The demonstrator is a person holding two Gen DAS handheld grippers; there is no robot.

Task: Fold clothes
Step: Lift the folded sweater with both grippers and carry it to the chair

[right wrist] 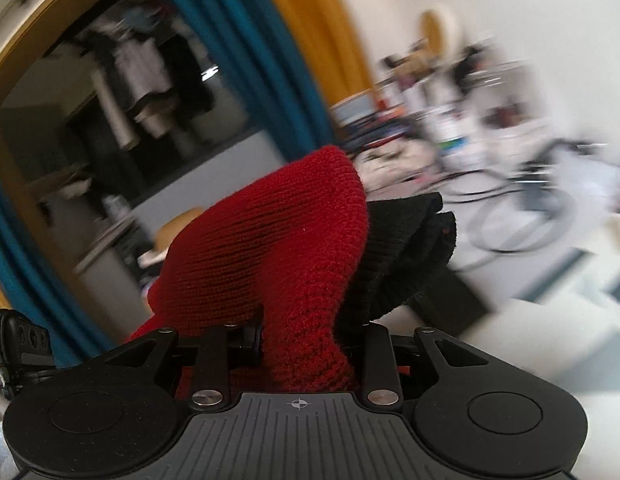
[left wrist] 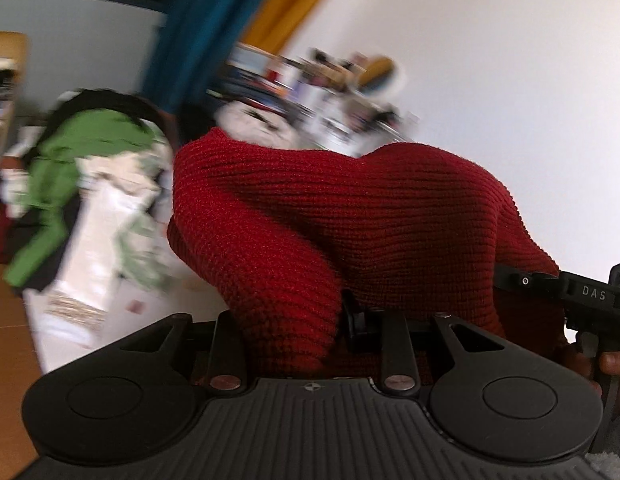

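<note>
A red knit sweater (left wrist: 349,216) fills the middle of the left wrist view, bunched up and lifted in the air. My left gripper (left wrist: 302,328) is shut on a fold of it, and the knit covers most of the fingers. In the right wrist view the same red sweater (right wrist: 278,248) shows a black ribbed trim (right wrist: 405,248). My right gripper (right wrist: 306,340) is shut on that bunch. The right gripper (left wrist: 581,300) also appears at the right edge of the left wrist view, with a person's fingers (left wrist: 613,360) on it. Everything behind the sweater is blurred.
A pile of green and white clothes (left wrist: 90,184) lies at the left on a white surface (left wrist: 158,292), beside a wooden floor (left wrist: 6,320). A cluttered shelf (left wrist: 310,92) stands against the white wall. Blue curtains (right wrist: 238,60) and hanging garments (right wrist: 142,72) are behind.
</note>
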